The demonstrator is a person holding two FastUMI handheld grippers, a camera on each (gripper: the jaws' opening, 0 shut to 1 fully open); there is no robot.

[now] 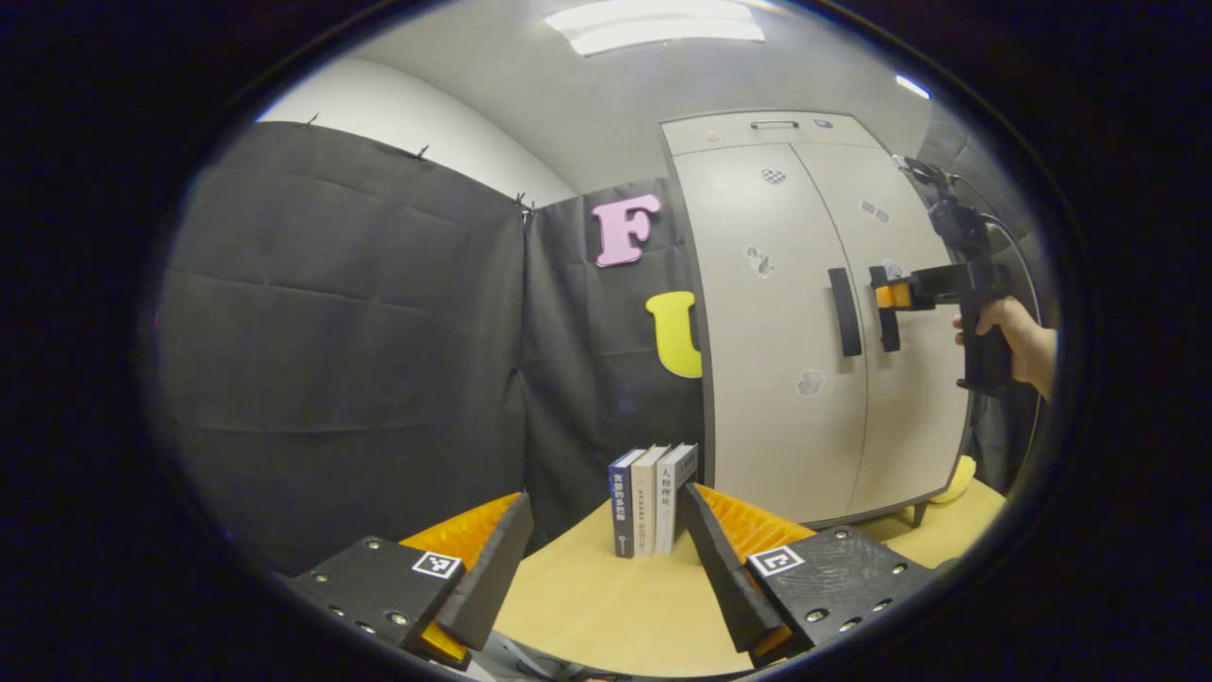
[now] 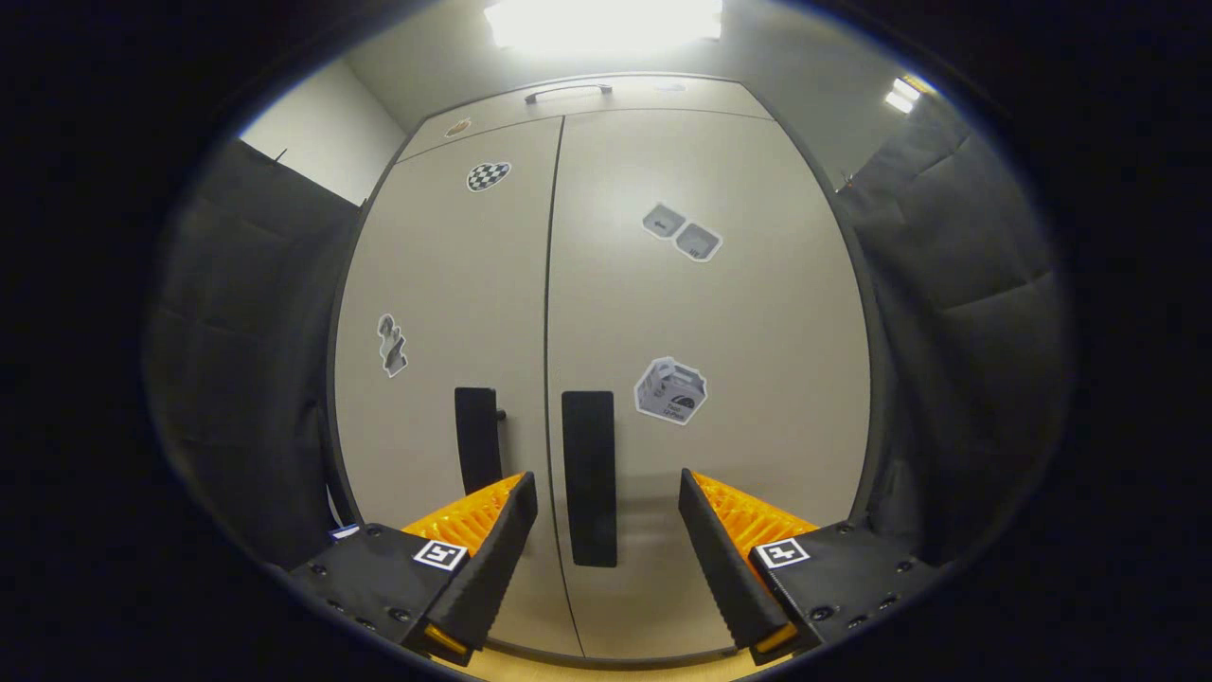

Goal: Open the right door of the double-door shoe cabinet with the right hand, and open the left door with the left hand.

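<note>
Yellow table (image 1: 606,597), three books (image 1: 653,497) beside shut shoe cabinet (image 1: 805,332)

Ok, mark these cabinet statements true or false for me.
1. Both cabinet doors are shut. True.
2. The right tool is clamped on the right handle. False: its fingers are spread, with the handle between them.
3. Three books stand on the table left of the cabinet. True.
4. The left tool holds the left handle. False: it is open, back from the cabinet.
</note>
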